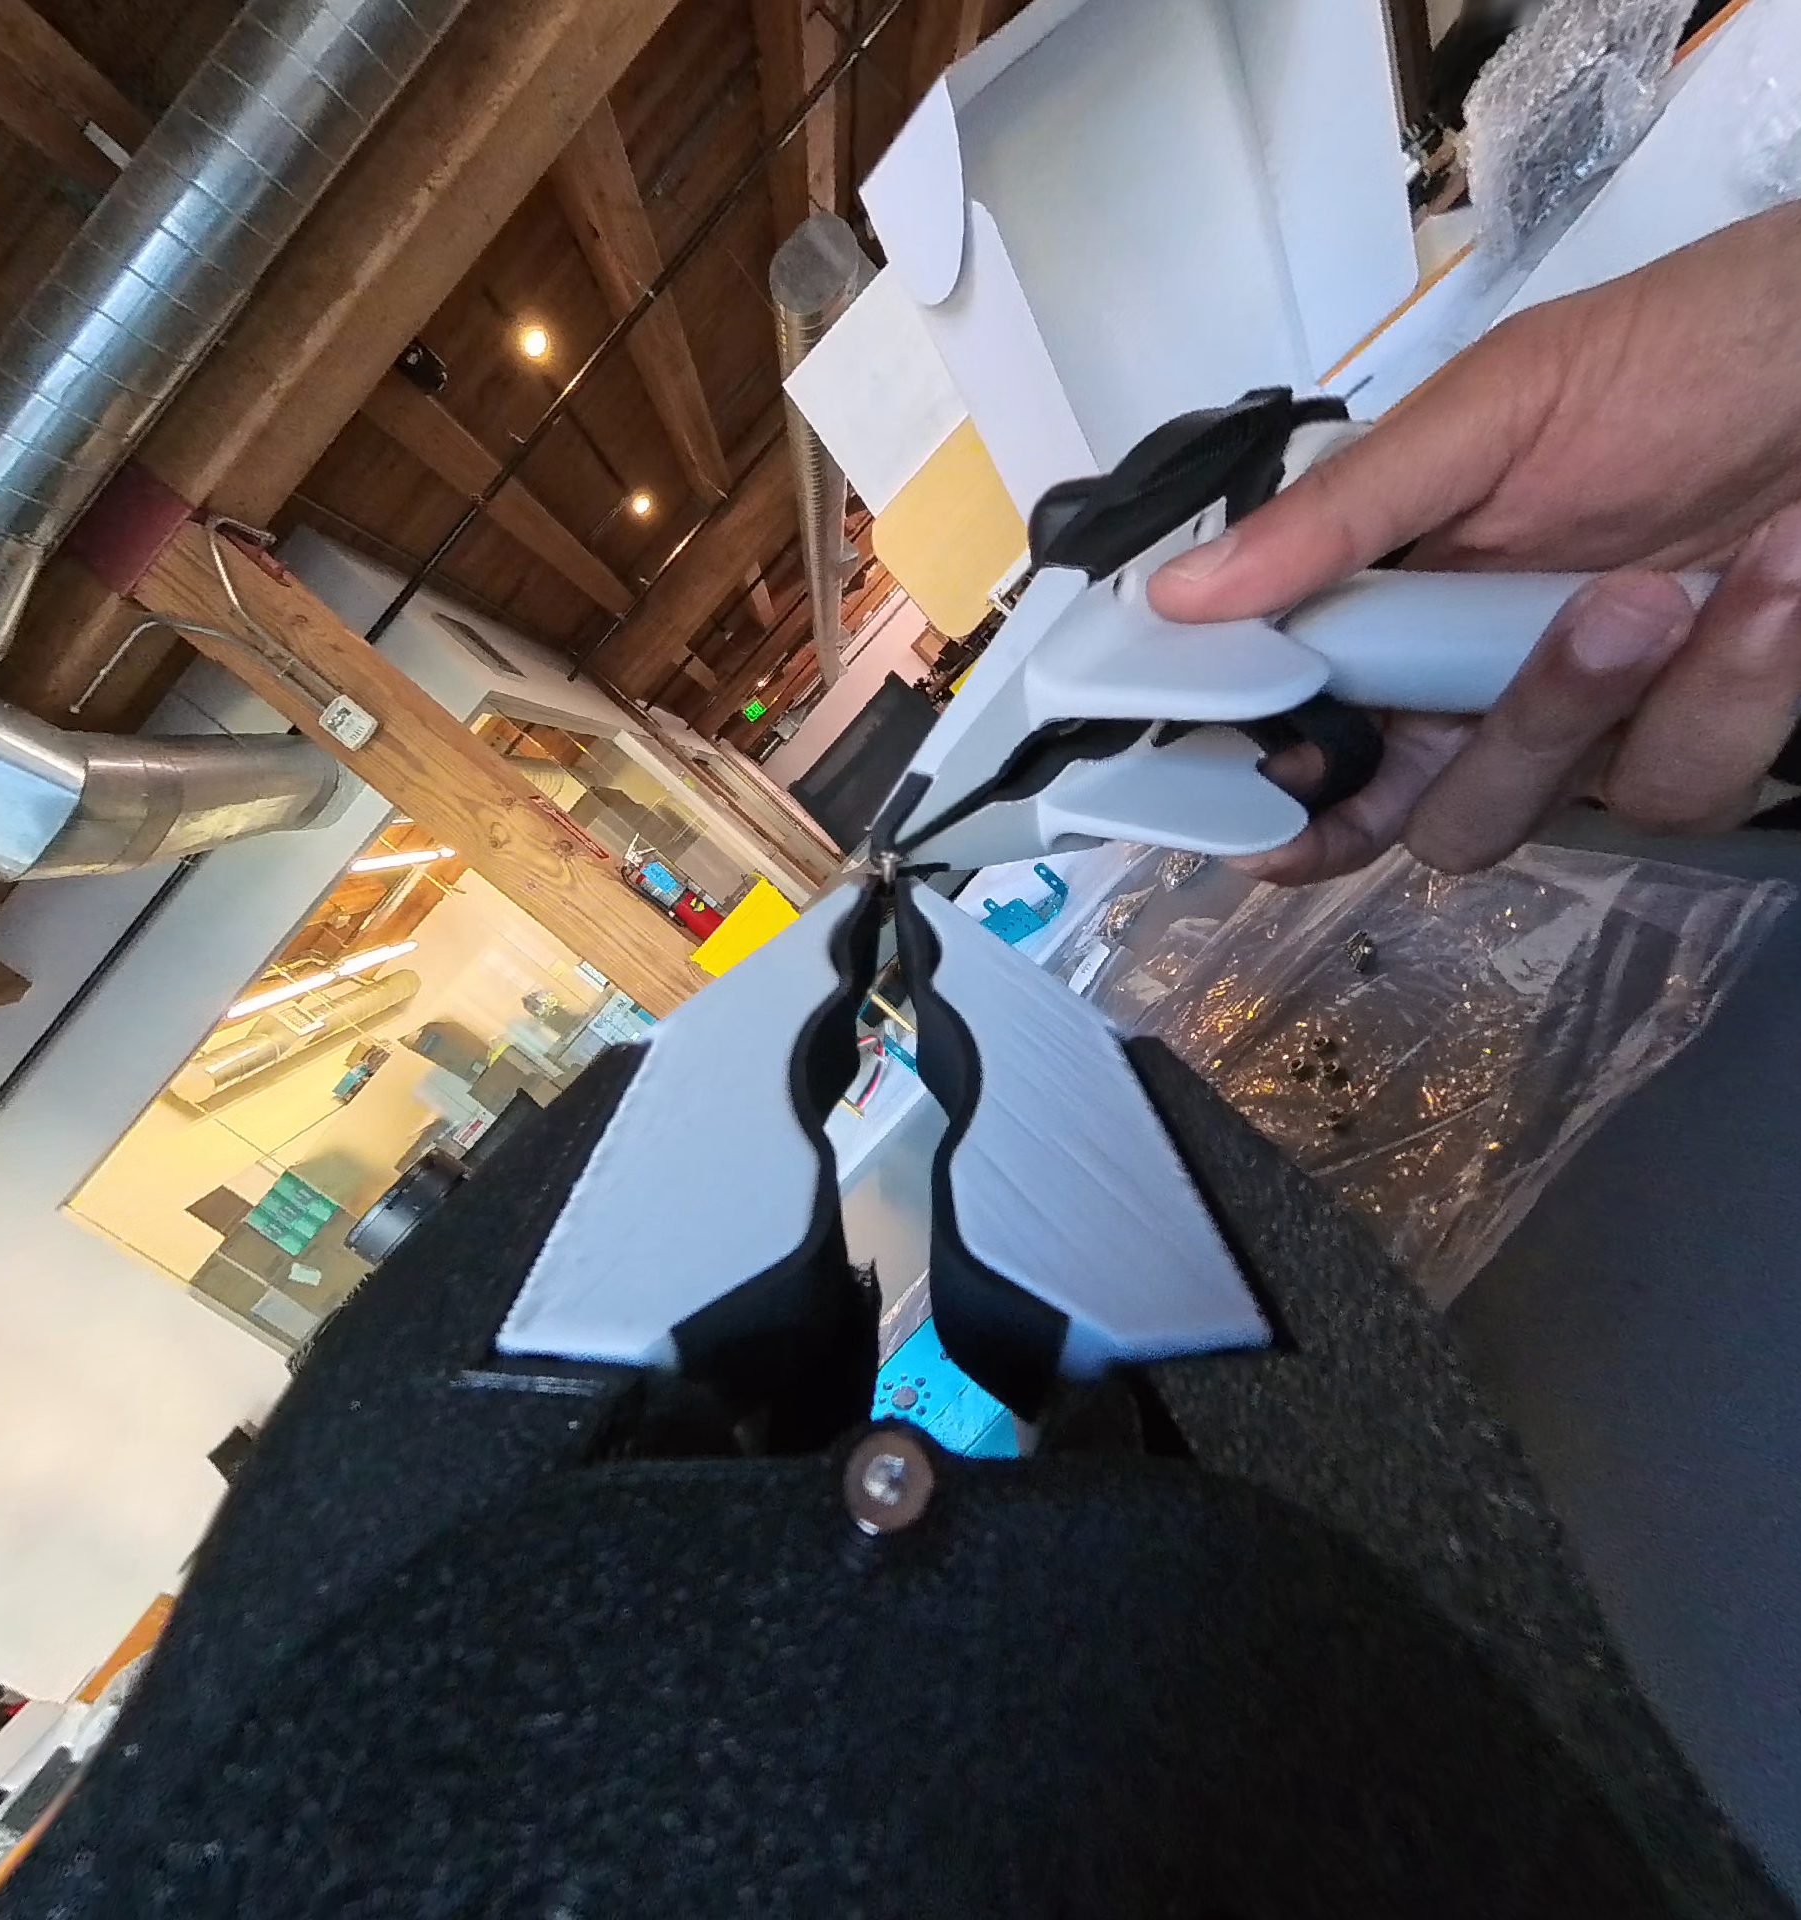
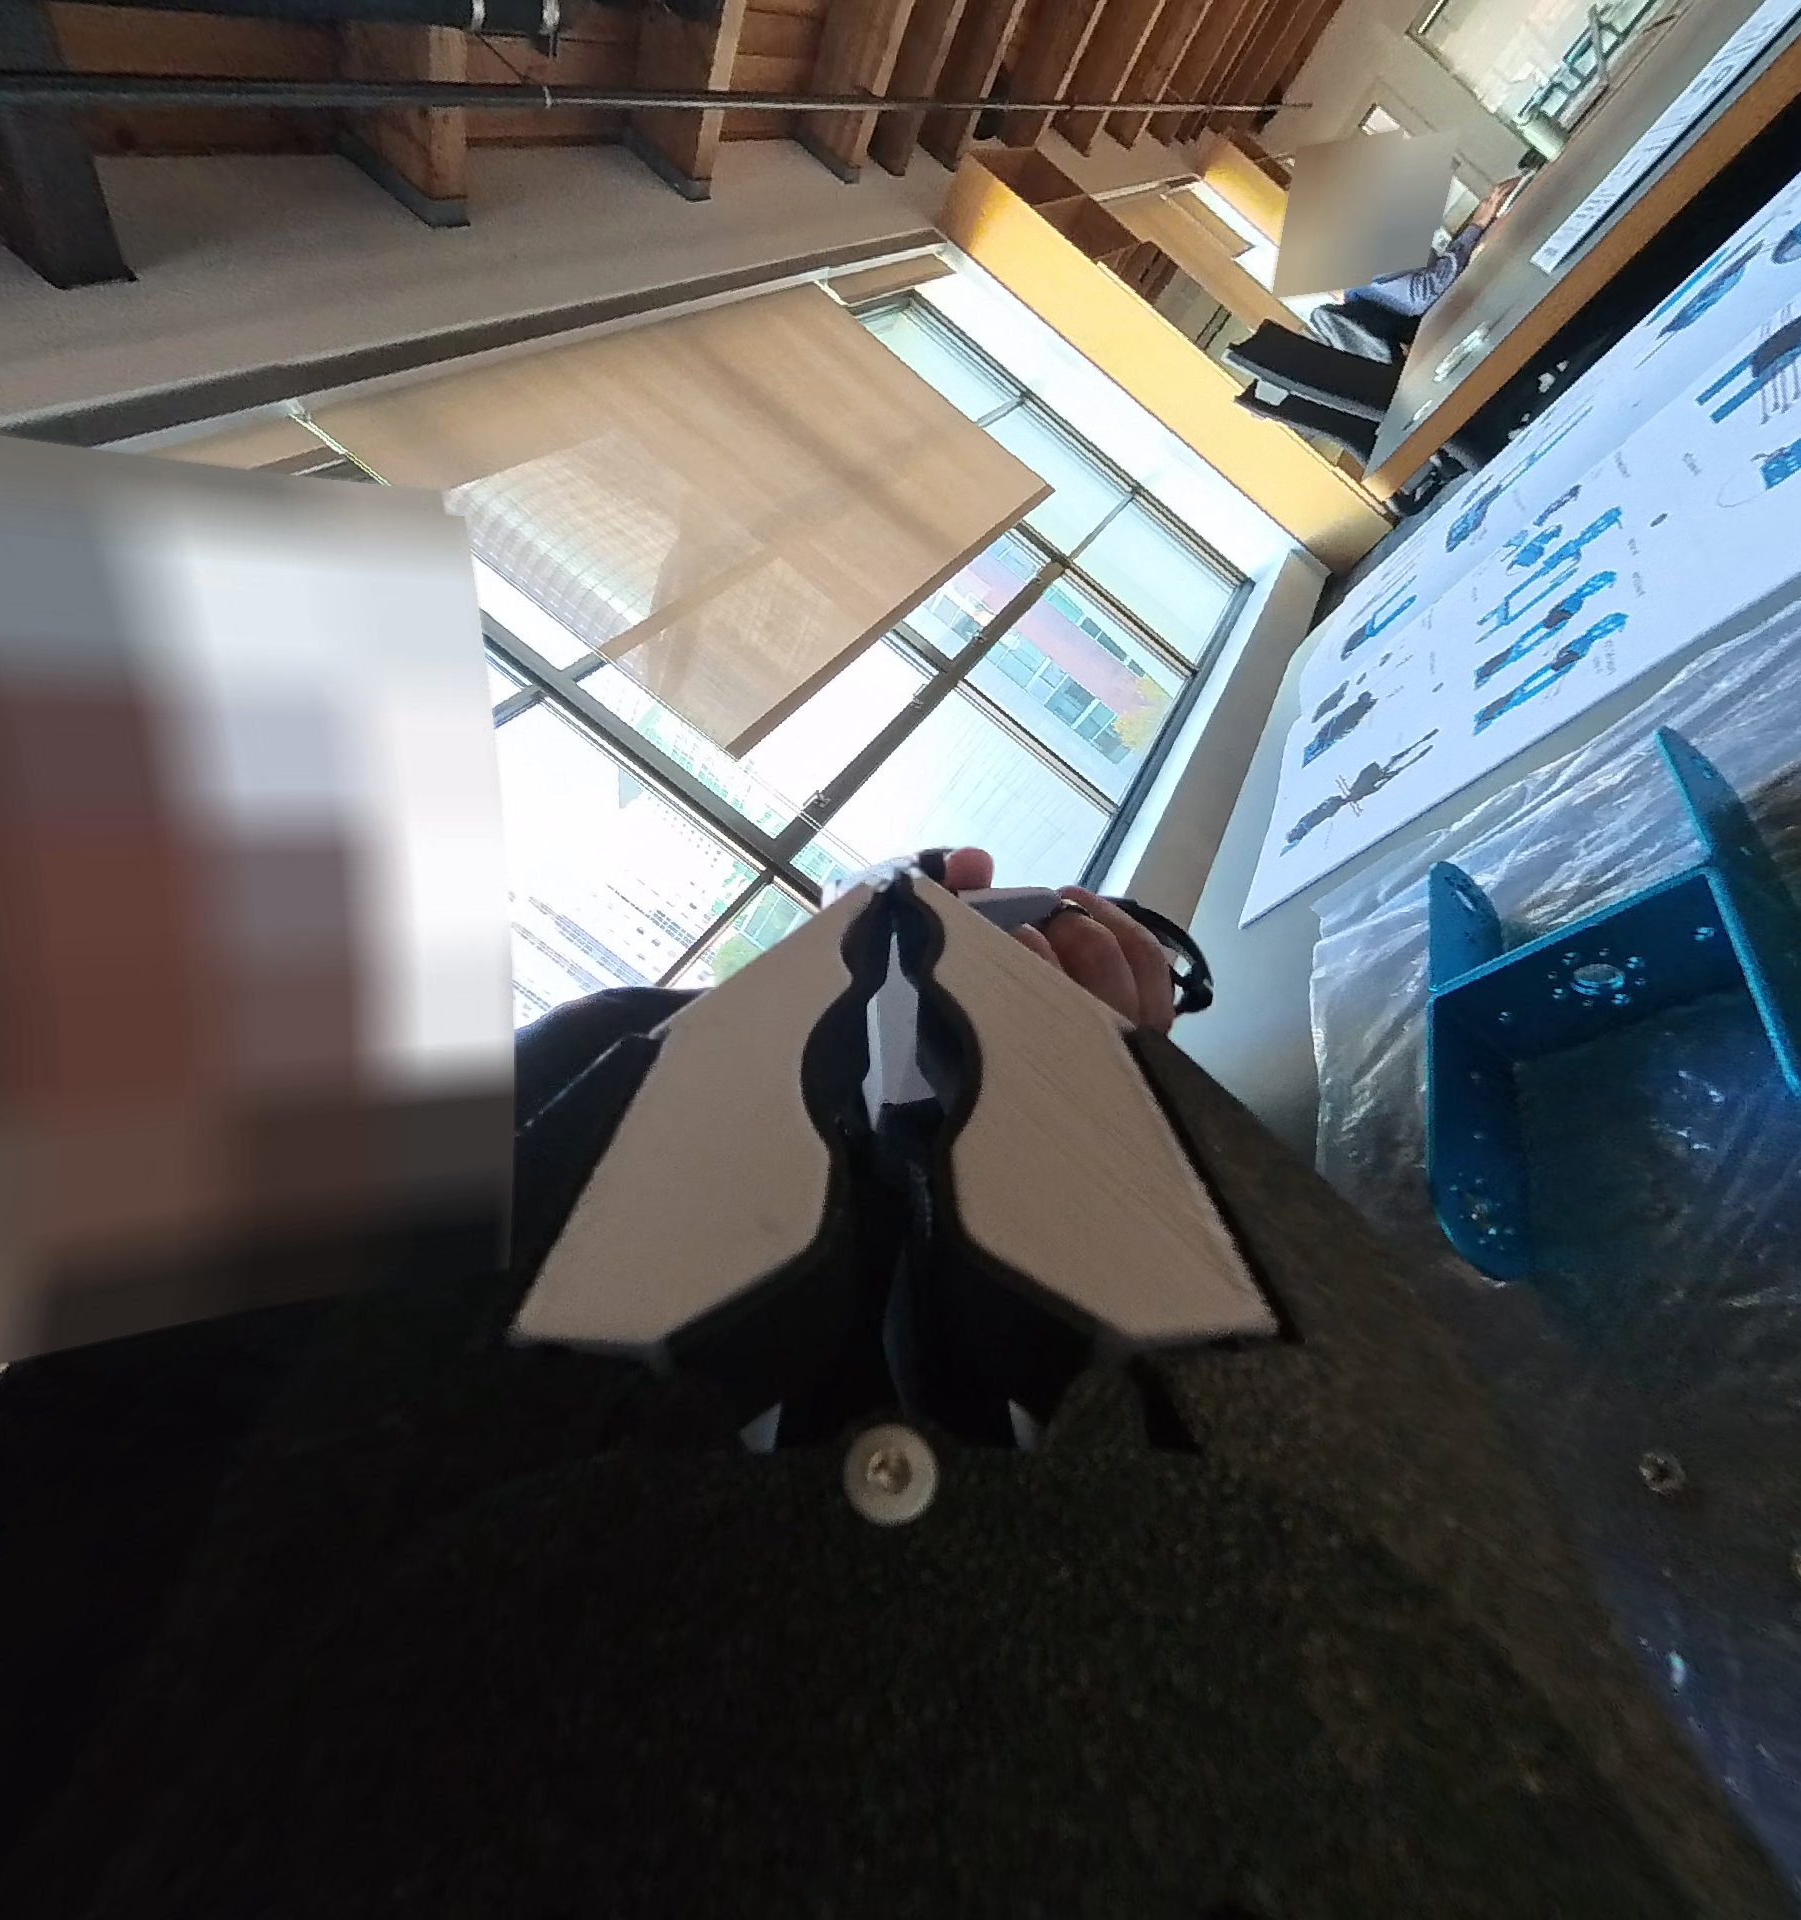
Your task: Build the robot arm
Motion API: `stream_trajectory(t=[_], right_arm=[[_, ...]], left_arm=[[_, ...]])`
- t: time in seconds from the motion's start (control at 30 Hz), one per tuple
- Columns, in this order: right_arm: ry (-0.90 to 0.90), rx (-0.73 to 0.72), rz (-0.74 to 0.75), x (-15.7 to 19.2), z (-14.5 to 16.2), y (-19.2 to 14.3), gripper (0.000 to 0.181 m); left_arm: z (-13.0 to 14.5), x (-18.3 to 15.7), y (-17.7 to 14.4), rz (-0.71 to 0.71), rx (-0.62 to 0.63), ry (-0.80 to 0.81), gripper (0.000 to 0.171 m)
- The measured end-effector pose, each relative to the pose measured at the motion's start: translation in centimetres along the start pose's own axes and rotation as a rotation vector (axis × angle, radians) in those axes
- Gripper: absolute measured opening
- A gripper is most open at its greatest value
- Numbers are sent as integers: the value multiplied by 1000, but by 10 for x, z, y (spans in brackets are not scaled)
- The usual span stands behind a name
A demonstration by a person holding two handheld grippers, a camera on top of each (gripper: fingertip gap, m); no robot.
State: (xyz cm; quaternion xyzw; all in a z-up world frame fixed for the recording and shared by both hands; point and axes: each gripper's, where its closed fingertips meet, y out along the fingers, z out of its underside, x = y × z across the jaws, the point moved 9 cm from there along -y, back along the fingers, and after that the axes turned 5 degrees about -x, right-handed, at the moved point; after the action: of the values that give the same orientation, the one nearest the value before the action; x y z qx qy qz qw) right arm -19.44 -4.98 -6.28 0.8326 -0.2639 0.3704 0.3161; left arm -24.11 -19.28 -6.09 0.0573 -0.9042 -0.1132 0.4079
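In the left wrist view my left gripper (image 1: 883, 883) is shut, its white fingers with black pads meeting at the tips on a small silver metal screw (image 1: 888, 860). My right gripper (image 1: 891, 831), held by a hand (image 1: 1602, 468), comes in from the right, shut, with its tips touching the same screw. Both are raised above the table. In the right wrist view my right gripper (image 2: 901, 883) is shut, and a white finger of the left gripper (image 2: 896, 1039) shows between its pads, with the holding hand (image 2: 1093, 956) behind. The screw is hidden there.
A blue metal bracket (image 2: 1602, 997) lies on a clear plastic bag (image 1: 1395, 1039) on the dark table, with small brass nuts (image 1: 1322, 1070) on the bag. A white illustrated sheet (image 2: 1498, 644) lies beyond. White boxes (image 1: 1135, 260) stand behind, and another blue part (image 1: 1026, 902) sits near them. Only a small space, under 4 cm, lies between the two pairs of fingers.
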Motion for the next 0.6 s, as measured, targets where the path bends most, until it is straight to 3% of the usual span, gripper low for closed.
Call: stream_trajectory(t=[0.17, 0.27, 0.4, 0.6], right_arm=[[-186, 34, 119, 6, -2, -2, 0], [-509, 71, 261, 20, -4, -4, 7], [-888, 245, 507, 35, 5, -2, 17], [-988, 342, 631, 38, 13, 8, 11]], left_arm=[[4, 0, -1, 32, 19, 4, 1], [8, 1, 0, 47, 36, -9, 1], [14, -2, 2, 41, 69, 73, 1], [15, -18, 3, 35, 81, 252, 1]])
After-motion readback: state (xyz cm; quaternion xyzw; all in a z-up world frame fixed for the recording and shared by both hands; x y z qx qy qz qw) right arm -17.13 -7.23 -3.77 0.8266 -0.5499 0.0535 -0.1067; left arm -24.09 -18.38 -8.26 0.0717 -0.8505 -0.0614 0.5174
